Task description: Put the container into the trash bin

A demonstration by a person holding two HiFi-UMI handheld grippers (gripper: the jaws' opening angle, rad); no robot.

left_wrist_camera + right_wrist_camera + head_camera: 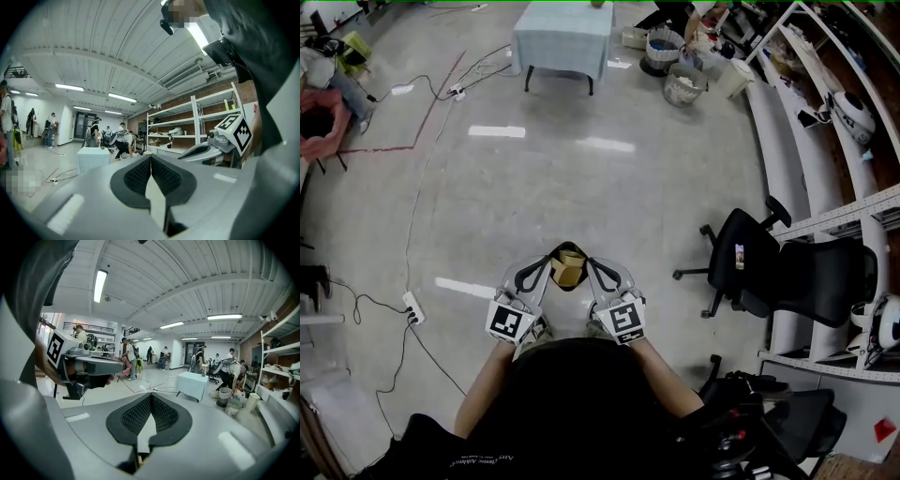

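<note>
**Head view.** The person is standing on the pale floor [581, 178], holding the left gripper [549, 262] and the right gripper [588, 265] close together in front of the body. The tan container [569, 273] is hanging between the two tips, touching both and clear of the floor. A mesh trash bin [684, 86] is standing well apart from it at the far side of the room, near a cloth-draped table [562, 37]. Two black office chairs [750, 267] are sitting beside the white shelving [825, 220] on the right. A power strip [412, 307] is lying on the floor at the left.

**Left gripper view.** The fingers [138, 176] are pressing together at the tips. They are pinching a thin pale edge, which is showing in the slot behind the pads and reads as the container's wall. The right gripper's marker cube [236, 132] is sitting just beside, at the right. The table is showing far ahead.

**Right gripper view.** The fingers [136, 416] are likewise pressing together on a pale strip, with a tan bit of the container showing at the bottom of the slot. The left gripper is showing close at the left. The table and the mesh trash bin are standing far ahead, with people working around them.
</note>
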